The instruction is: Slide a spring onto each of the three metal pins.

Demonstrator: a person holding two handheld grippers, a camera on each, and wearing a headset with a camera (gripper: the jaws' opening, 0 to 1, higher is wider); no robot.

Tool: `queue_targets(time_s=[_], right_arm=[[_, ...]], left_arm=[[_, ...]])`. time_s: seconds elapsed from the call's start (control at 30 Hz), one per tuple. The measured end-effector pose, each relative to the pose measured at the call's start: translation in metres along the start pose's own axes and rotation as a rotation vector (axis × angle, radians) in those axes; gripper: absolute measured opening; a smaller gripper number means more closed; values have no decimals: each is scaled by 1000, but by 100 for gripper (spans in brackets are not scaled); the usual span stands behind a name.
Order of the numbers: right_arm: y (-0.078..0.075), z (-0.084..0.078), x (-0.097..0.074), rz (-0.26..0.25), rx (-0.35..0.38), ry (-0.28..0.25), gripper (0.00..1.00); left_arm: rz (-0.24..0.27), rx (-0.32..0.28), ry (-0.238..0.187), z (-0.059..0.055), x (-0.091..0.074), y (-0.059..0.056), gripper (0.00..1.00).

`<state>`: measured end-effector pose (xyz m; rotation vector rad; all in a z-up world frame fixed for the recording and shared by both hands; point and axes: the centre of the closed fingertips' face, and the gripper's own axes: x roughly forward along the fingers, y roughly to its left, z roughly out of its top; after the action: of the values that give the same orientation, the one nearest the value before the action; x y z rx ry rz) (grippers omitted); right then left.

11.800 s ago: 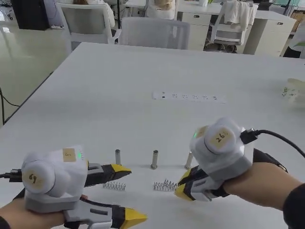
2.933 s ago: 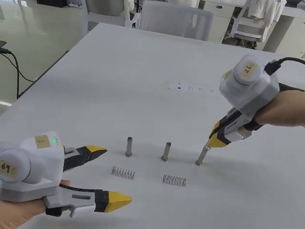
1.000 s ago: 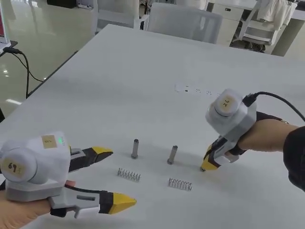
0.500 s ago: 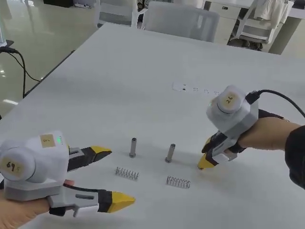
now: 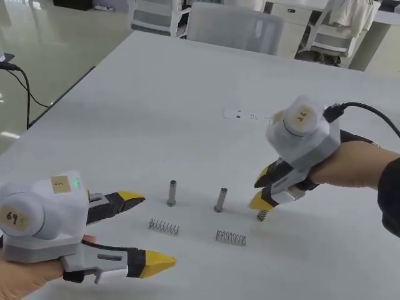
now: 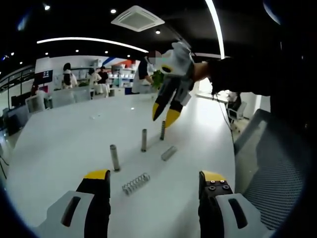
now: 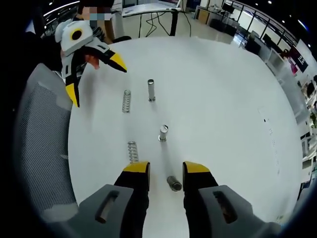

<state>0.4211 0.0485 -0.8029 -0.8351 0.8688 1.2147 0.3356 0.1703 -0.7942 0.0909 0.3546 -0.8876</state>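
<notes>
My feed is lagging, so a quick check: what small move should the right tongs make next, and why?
Probably lower the open right tongs onto the loose spring lying in front of the bare middle pin. The right pin already carries its fitted spring, so that one looks done.

We look down on a broad white worktop (image 5: 156, 106). Three short metal pins stand upright on it in a row: the left pin (image 5: 172, 193), the middle pin (image 5: 220, 200) and the right pin (image 5: 263, 215), which has spring coils around its shaft. Two loose springs lie flat just on our side of the row, the left spring (image 5: 164, 226) and the second spring (image 5: 230, 237), neither touching a pin. Farther off lies a white power strip (image 5: 247, 114).
</notes>
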Motion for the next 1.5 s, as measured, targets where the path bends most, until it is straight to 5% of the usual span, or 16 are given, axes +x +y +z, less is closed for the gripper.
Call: queue_targets(time_s=[0.7,1.5], right_arm=[[42,-3,12,74,-37,19,21],[57,-17,43,118,-22,62,17]], left_arm=[[-3,13,-3,3,-1,-2,68],[-8,13,3,2,0,-5,67]])
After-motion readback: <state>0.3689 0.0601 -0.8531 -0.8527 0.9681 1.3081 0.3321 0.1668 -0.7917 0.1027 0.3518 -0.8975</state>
